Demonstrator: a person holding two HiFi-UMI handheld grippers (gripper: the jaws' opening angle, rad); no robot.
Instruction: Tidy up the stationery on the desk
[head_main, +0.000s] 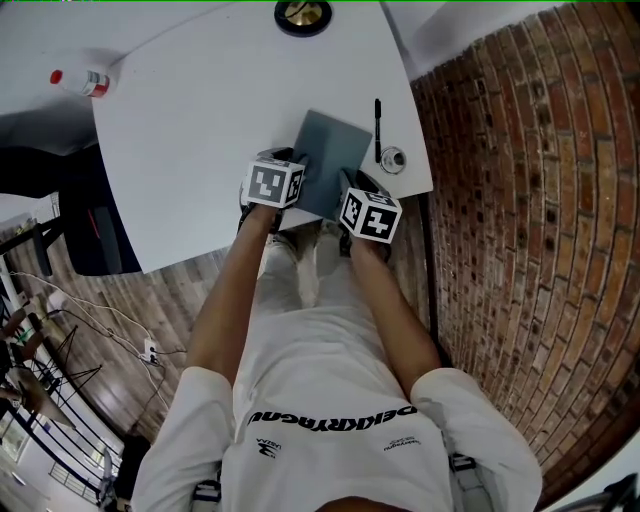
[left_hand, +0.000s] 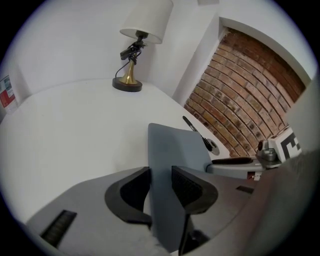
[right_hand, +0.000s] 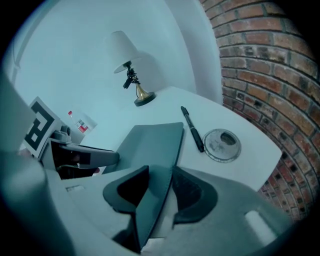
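Note:
A thin grey notebook (head_main: 332, 158) sits over the near right part of the white desk (head_main: 200, 130), held between both grippers. My left gripper (head_main: 297, 165) is shut on its near left corner. In the left gripper view the notebook (left_hand: 175, 150) fills the gap of that gripper (left_hand: 161, 187). My right gripper (head_main: 350, 188) is shut on the near right edge. In the right gripper view the notebook (right_hand: 150, 147) runs edge-up between the pads of that gripper (right_hand: 161, 187), its left side bent upward. A black pen (head_main: 378, 128) lies just right of the notebook.
A round metal disc (head_main: 392, 160) sits by the pen near the desk's right edge. A lamp base (head_main: 303, 15) stands at the far edge and a red-capped bottle (head_main: 82, 80) at the far left. A brick wall (head_main: 540, 200) runs along the right.

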